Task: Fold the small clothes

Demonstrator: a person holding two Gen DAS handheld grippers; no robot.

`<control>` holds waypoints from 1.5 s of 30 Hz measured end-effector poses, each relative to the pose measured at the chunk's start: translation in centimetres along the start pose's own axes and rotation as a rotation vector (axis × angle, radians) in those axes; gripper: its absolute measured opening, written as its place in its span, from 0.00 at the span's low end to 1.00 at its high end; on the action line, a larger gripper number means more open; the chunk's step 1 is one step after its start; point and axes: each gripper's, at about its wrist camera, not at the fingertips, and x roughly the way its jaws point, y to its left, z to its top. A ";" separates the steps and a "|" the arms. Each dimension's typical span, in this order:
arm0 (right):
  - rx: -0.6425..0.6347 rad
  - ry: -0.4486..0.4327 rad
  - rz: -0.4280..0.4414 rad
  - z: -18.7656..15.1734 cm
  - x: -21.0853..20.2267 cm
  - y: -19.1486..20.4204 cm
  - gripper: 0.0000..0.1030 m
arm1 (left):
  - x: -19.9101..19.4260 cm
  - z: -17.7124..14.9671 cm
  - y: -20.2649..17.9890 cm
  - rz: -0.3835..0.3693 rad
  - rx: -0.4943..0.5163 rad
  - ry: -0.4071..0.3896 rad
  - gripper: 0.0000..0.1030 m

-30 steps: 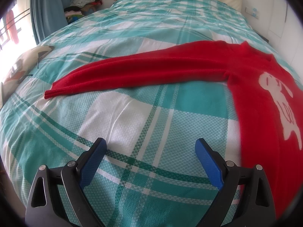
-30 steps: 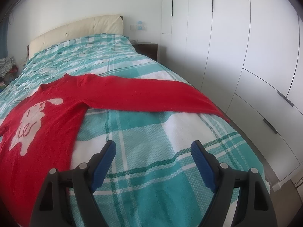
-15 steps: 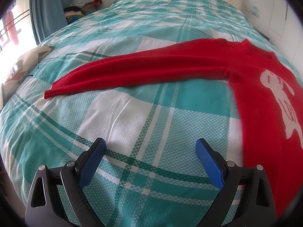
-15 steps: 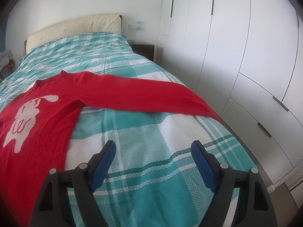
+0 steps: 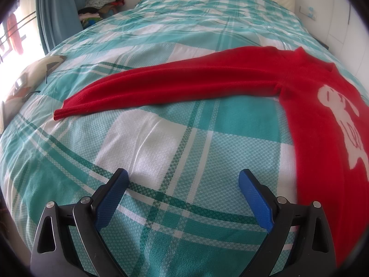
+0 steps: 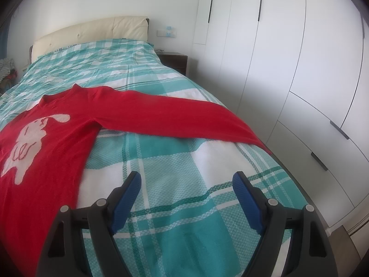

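The red sweater (image 5: 230, 83) lies face up on the bed, its white animal print (image 6: 30, 138) showing and both sleeves stretched straight out to the sides. I take it to be laid flat and open like this so the sleeves can be brought in over the body first; no fold is in it yet. The left sleeve (image 5: 161, 85) runs out across the bedspread to a cuff (image 5: 61, 113) well short of the bed's edge, while the right sleeve (image 6: 184, 120) reaches all the way to the edge nearest the wardrobe (image 6: 299, 69), its end slipping just over the side.

My left gripper (image 5: 183, 180) hangs above bare checked bedspread (image 5: 161, 150), below the left sleeve and beside the sweater's body, its blue pads wide apart with nothing between them. My right gripper (image 6: 186, 182) mirrors it on the other side, jaws spread just as wide and empty, over bedspread below the right sleeve. Neither touches the fabric.

Holding one on each side suits a two-handed fold, I think. Beyond the sweater are the padded headboard (image 6: 92, 32), a curtain (image 5: 57, 11) and a heap of clothes (image 5: 99, 2) in the corner.
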 end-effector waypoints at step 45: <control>1.193 0.214 0.700 -2.3 14.0 -20.5 0.58 | 0.5 0.1 0.2 -0.008 -0.003 0.022 0.97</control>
